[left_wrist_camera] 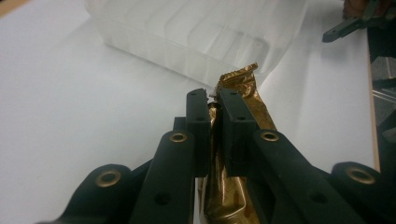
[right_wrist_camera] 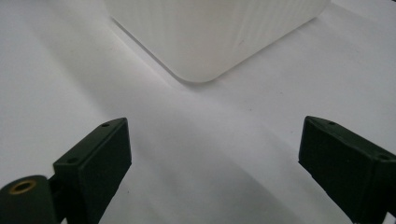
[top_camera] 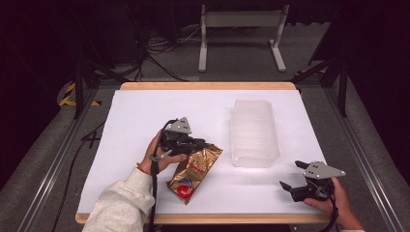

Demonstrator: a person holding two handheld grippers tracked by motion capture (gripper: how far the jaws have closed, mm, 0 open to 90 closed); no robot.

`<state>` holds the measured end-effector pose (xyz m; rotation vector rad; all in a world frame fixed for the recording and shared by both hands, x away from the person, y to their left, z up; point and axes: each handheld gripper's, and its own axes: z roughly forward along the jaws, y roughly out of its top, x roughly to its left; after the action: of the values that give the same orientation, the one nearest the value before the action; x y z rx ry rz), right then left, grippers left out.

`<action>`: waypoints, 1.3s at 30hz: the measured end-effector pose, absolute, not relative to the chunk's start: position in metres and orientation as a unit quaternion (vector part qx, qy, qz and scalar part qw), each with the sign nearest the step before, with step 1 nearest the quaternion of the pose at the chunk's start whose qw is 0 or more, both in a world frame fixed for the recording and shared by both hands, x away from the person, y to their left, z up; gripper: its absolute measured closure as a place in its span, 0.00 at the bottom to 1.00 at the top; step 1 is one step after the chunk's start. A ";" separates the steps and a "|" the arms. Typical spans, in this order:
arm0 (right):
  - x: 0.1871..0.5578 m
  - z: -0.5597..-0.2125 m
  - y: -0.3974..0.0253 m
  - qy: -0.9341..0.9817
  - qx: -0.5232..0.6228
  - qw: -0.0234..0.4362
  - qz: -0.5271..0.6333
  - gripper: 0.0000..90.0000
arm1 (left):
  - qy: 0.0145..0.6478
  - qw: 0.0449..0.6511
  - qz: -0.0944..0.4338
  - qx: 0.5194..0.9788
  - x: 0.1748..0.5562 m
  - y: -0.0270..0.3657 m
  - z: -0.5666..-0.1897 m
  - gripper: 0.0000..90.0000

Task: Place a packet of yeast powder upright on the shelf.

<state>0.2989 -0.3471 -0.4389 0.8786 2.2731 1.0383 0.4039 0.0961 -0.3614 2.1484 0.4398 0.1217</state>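
A gold foil snack bag with a red and blue logo lies near the table's front middle. My left gripper is shut on the bag's upper edge, and in the left gripper view the crinkled gold foil sticks up between the closed jaws of that gripper. A clear plastic bin stands empty to the right of the bag, its wall just beyond the foil. My right gripper rests open near the front right corner, with nothing between its jaws, facing the bin's corner.
The white table top has a wooden rim at the back and front edges. Beyond the table stand a white metal frame and floor cables. In the left gripper view the right gripper's jaw tip shows at the top right.
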 end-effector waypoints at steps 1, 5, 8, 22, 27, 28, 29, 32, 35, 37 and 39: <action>0.300 -0.439 -0.346 0.832 0.321 0.243 0.381 0.11 | 0.179 0.458 0.052 0.869 0.401 0.101 -0.358 0.93; 0.303 -0.438 -0.344 0.833 0.319 0.242 0.381 0.11 | 0.187 0.466 0.067 0.862 0.388 0.123 -0.348 0.94; 0.304 -0.438 -0.343 0.833 0.318 0.240 0.383 0.11 | 0.199 0.472 0.080 0.855 0.378 0.140 -0.344 0.95; 0.306 -0.435 -0.341 0.830 0.320 0.241 0.388 0.11 | 0.213 0.528 0.128 0.812 0.335 0.192 -0.322 0.97; 0.306 -0.435 -0.342 0.830 0.320 0.242 0.388 0.11 | 0.205 0.531 0.129 0.812 0.335 0.183 -0.318 0.97; 0.306 -0.435 -0.342 0.830 0.320 0.242 0.388 0.11 | 0.205 0.531 0.129 0.812 0.335 0.183 -0.318 0.97; 0.306 -0.435 -0.342 0.829 0.320 0.241 0.389 0.11 | 0.204 0.532 0.129 0.812 0.336 0.179 -0.318 0.97; 0.306 -0.435 -0.343 0.829 0.320 0.243 0.390 0.11 | 0.199 0.536 0.130 0.810 0.339 0.172 -0.315 0.97; 0.305 -0.435 -0.343 0.828 0.319 0.245 0.390 0.11 | 0.194 0.541 0.129 0.808 0.342 0.166 -0.312 0.97; 0.305 -0.434 -0.343 0.828 0.320 0.244 0.391 0.11 | 0.192 0.545 0.132 0.805 0.345 0.161 -0.310 0.97; 0.305 -0.434 -0.343 0.828 0.320 0.244 0.391 0.11 | 0.187 0.552 0.129 0.802 0.350 0.154 -0.307 0.97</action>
<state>0.3049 -0.3430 -0.4340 0.8734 2.2613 1.0683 0.3501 0.1537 -0.3068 1.8963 0.4433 0.3061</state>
